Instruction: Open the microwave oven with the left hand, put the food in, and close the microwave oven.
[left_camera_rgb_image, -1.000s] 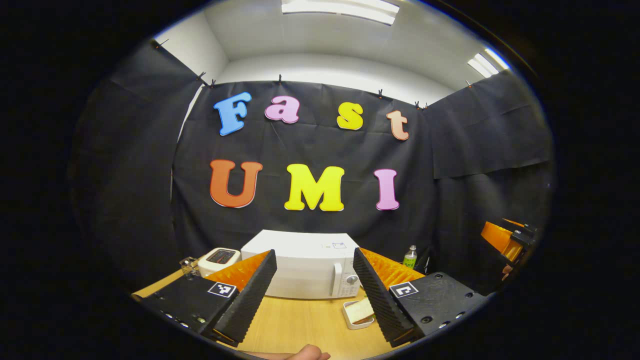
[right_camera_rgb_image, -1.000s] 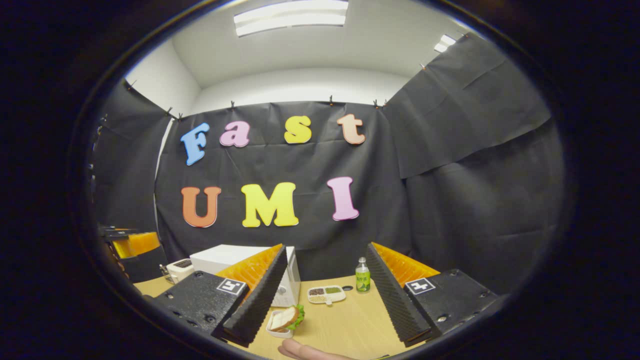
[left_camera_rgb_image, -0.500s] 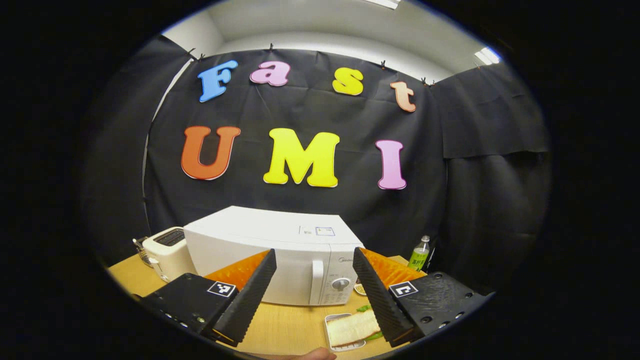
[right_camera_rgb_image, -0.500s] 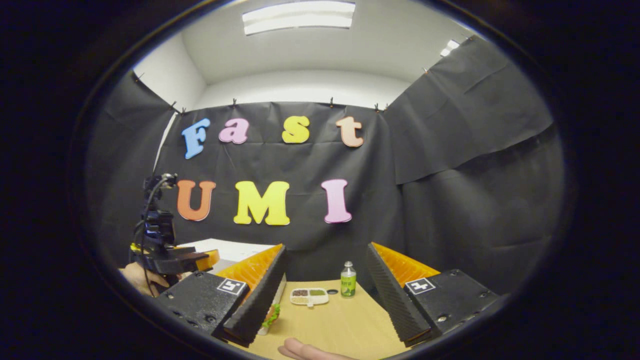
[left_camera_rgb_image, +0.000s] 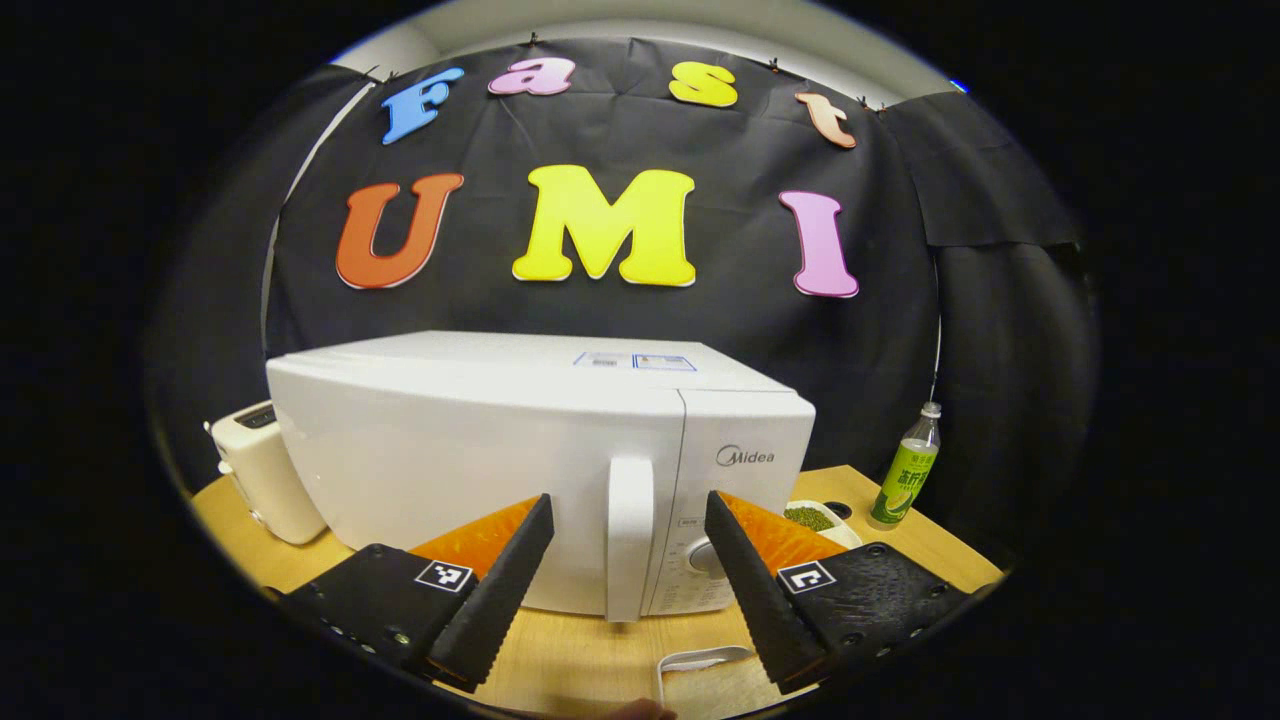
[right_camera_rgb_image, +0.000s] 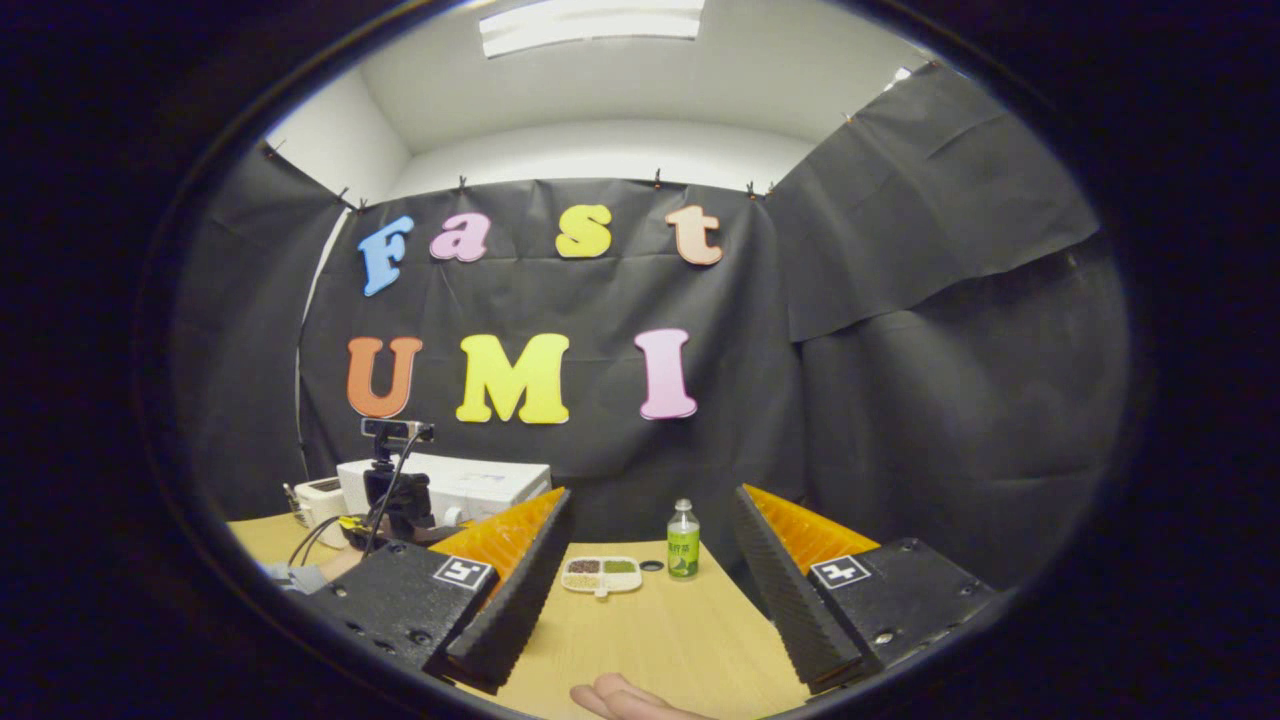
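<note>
Microwave oven (left_camera_rgb_image: 480, 440), white, door shut, its upright handle (left_camera_rgb_image: 629, 535) between the left gripper's (left_camera_rgb_image: 625, 575) parted jaws.

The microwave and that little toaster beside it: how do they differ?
The microwave is much the bigger box, while the toaster beside it stands lower and narrower. The microwave has a front door with an upright handle, shut now; the toaster opens at its top, where a dark slot shows. The left gripper faces the microwave's handle with its fingers apart, not the toaster. Both are pale and stand on the wooden table.
</note>
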